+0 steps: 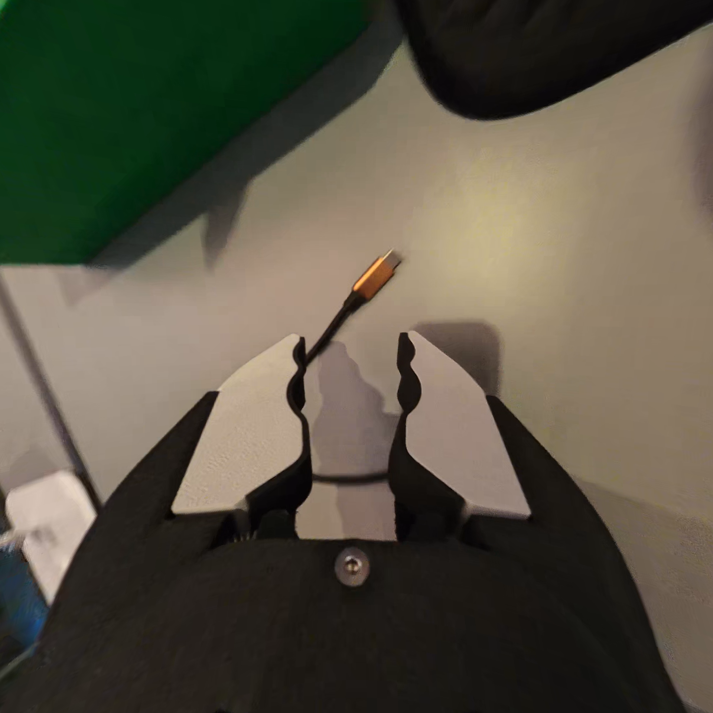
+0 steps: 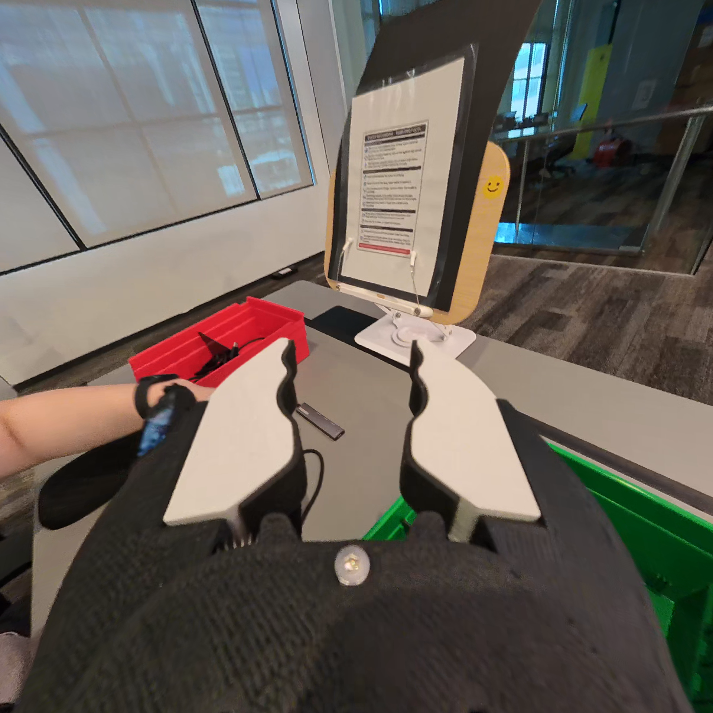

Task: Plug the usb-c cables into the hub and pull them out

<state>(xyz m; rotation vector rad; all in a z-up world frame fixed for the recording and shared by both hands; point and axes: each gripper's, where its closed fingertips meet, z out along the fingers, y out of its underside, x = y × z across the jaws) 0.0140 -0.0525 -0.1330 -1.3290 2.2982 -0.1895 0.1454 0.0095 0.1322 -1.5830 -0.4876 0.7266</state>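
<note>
Right now both my grippers are empty. My left gripper (image 1: 350,337) has its jaws wide apart, hovering low over the grey table (image 1: 540,347), w/ nothing between them. The black cable (image 1: 332,332) runs out from under the left-hand finger (image 1: 262,389); another bit of it crosses the gap further back near the gripper body. Its orange plug (image 1: 376,274) lies flat on the table just ahead of the fingertips, metal tip pointing away from me and up-right.

Risk no. 1, I'd say: the plug sits off to the left of my centre line, so if I drop straight down the left-hand finger pins the cable and the plug skids or flips. It's also angled, so a pinch across the cord instead of the orange shell would let it swivel when I try to push it in. The view is blurry too, so my aim is approx.

My right gripper (image 2: 352,349) is held higher, also wide and empty. Beyond it the slim dark hub (image 2: 319,421) lies loose on the table, apart from the plug. Nobody's holding it, so I reckon it'll slide if pushed. Further off: green bin (image 2: 632,513), red bin (image 2: 231,339) w/ more cables, and a stand (image 2: 414,335) w/ a sheet.
</note>
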